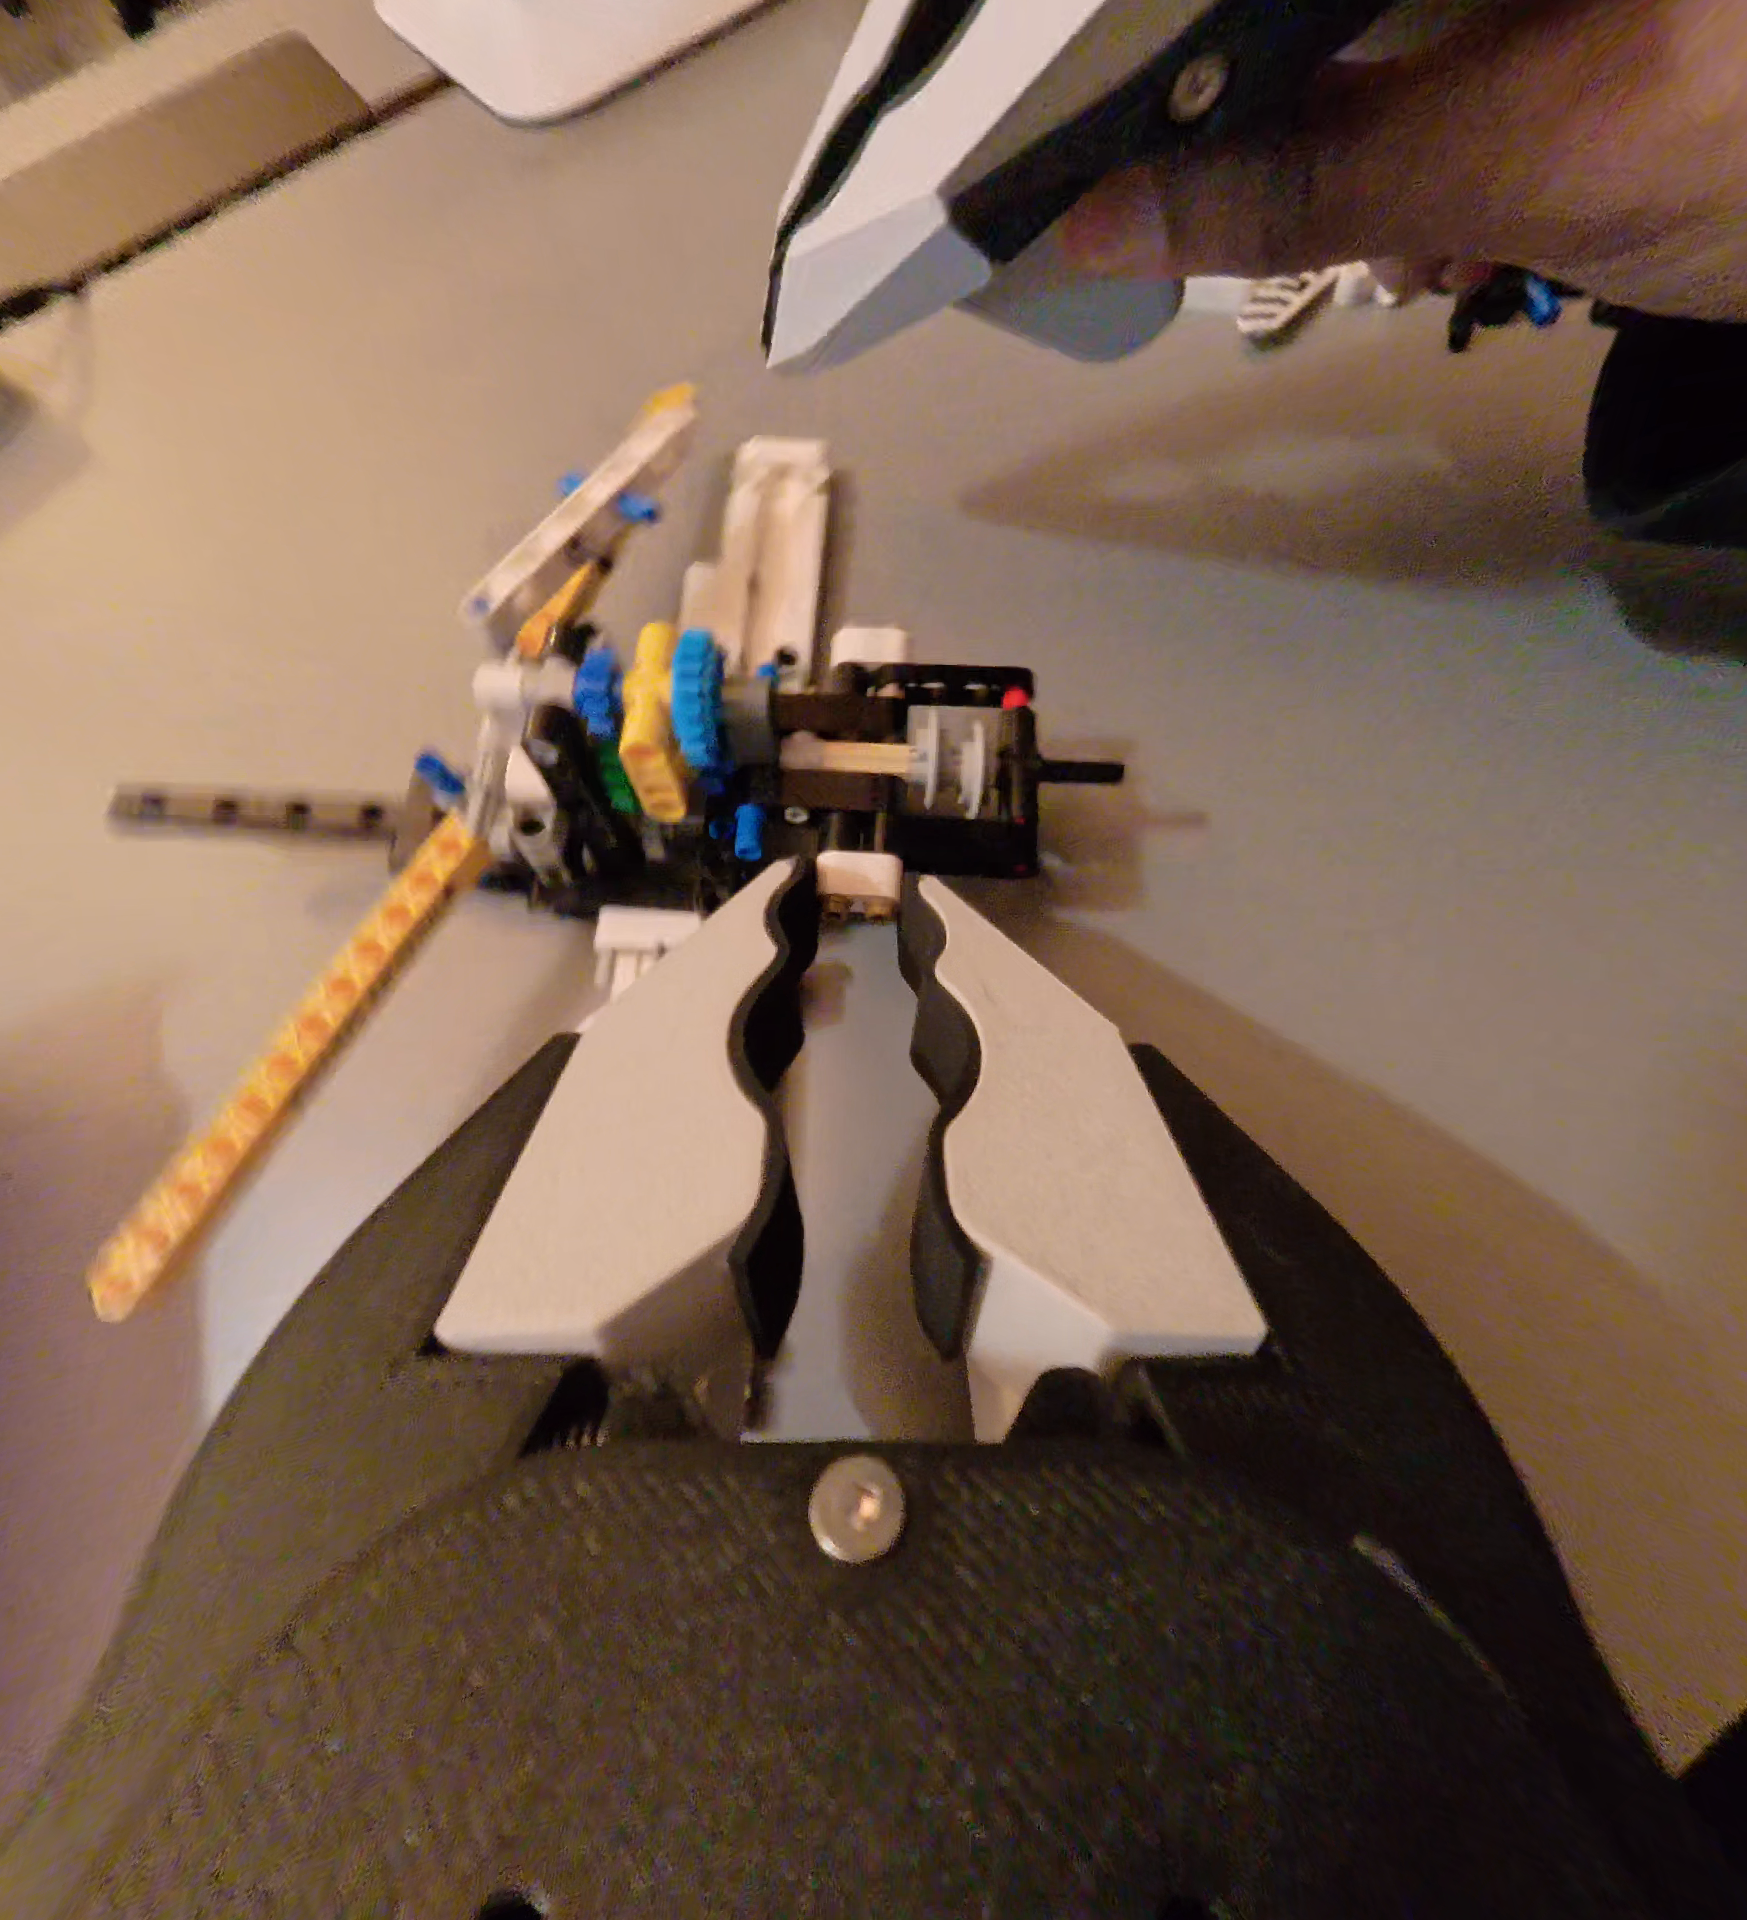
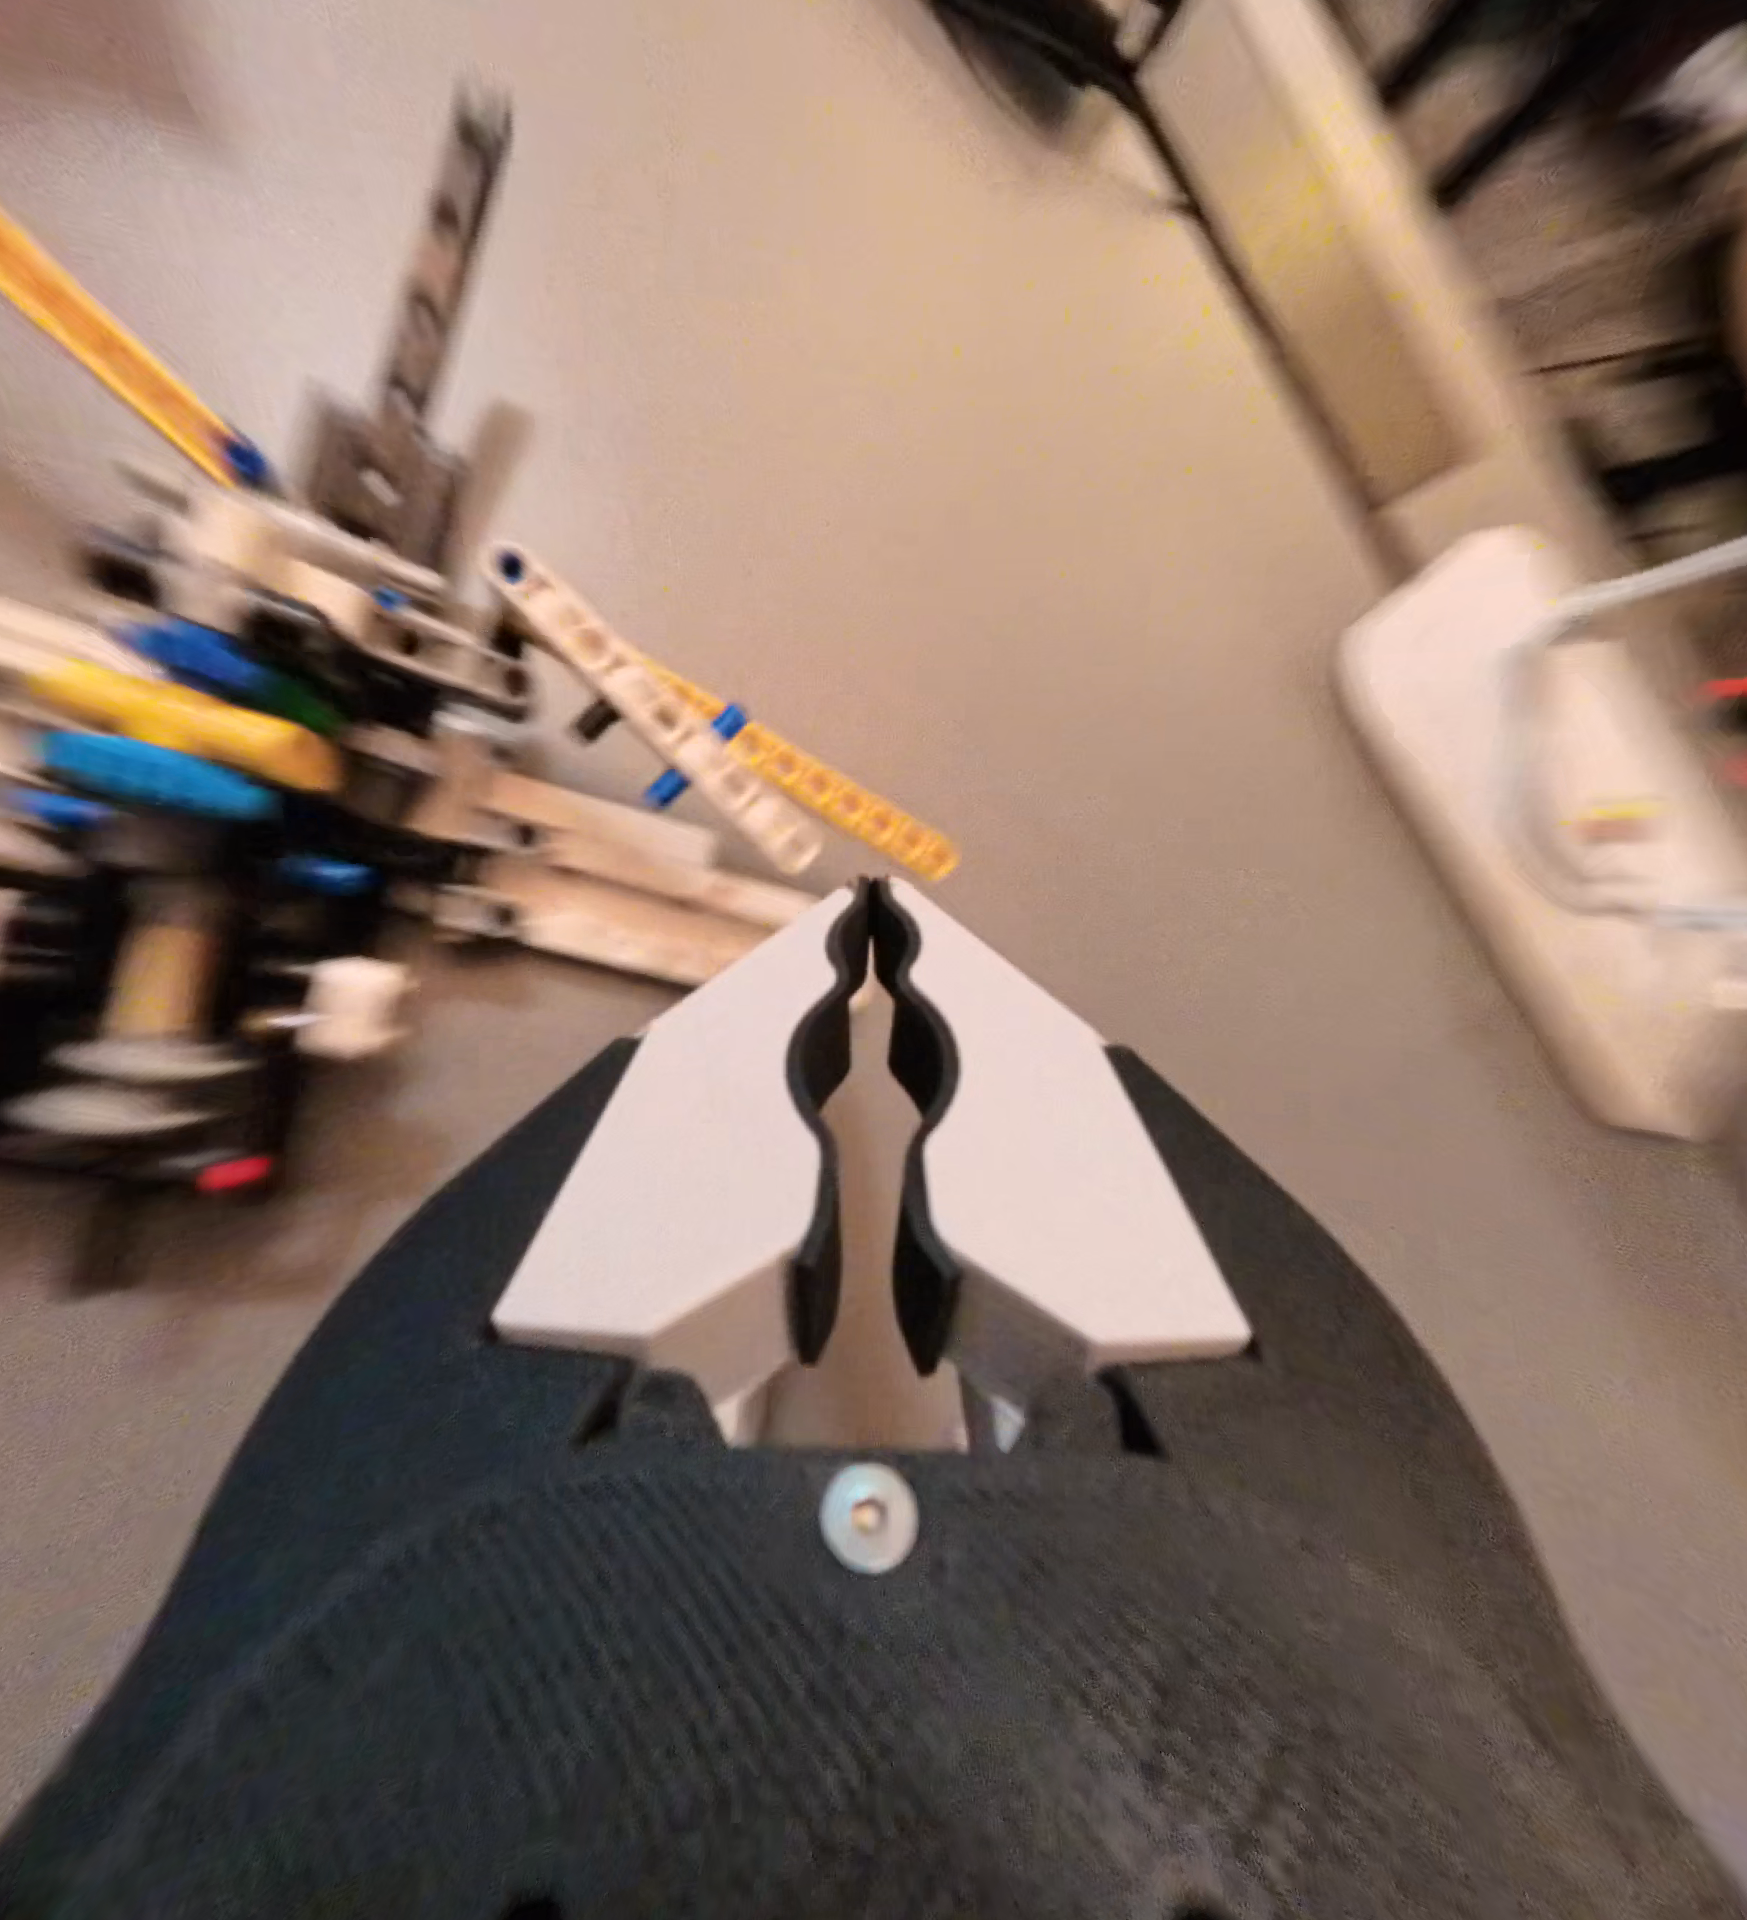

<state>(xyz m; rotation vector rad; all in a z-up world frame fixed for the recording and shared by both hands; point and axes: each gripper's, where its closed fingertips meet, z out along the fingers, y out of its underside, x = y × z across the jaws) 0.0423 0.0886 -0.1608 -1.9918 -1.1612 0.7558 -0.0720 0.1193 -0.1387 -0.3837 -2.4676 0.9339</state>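
Observation:
A building-brick model (image 1: 744, 748) with blue gears, a yellow piece and a black frame lies on the grey table (image 1: 1316, 727). My left gripper (image 1: 856, 883) is at its near edge, shut on a small white piece (image 1: 856, 871) with tan pins that sits at the model's front. My right gripper (image 2: 869, 888) is shut, its pads meeting at the tips with nothing between them. It hovers above the table beside the model (image 2: 173, 779), near the tip of a yellow beam (image 2: 827, 795). It also shows in the left wrist view (image 1: 781, 332), above and behind the model, held by a hand (image 1: 1523, 156).
A long yellow beam (image 1: 277, 1060) and a grey beam (image 1: 245, 808) stick out of the model to the left, and a white panel (image 1: 781, 540) lies behind it. A white tray (image 2: 1471, 810) stands at the right. Loose pieces (image 1: 1295, 296) lie at the far right. The gap from one gripper's tips to the other's is roughly 12 centimetres.

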